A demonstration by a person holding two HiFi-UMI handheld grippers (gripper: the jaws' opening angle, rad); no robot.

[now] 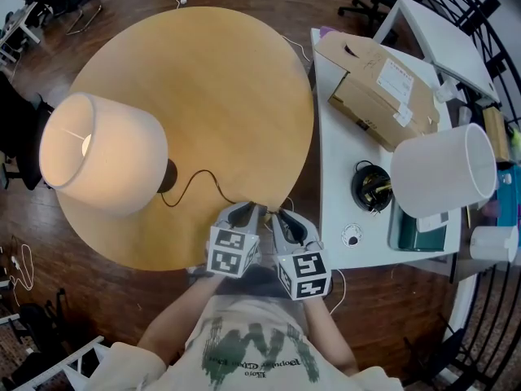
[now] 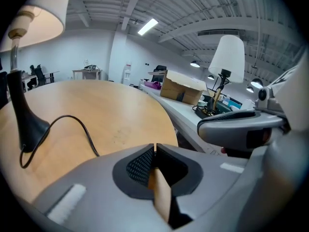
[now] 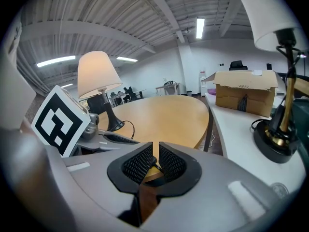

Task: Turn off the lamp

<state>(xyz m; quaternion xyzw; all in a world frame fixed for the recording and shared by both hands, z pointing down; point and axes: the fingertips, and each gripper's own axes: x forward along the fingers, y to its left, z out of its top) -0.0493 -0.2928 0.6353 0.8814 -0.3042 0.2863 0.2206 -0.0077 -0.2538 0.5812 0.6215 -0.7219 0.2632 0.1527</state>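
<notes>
The lamp's white shade glows on the left of the round wooden table. From its black base a black cord runs right toward both grippers at the table's near edge. My left gripper is shut with nothing in it, its tips touching; the lamp stem and cord lie ahead to its left. My right gripper sits close beside it, jaws shut to a thin slit. A bit of black cord shows low in that slit; a grip on it is not visible.
A white side table stands right of the round one. It carries a cardboard box, a second, unlit lamp with a white shade and black base, and a teal tray. Wooden floor surrounds both tables.
</notes>
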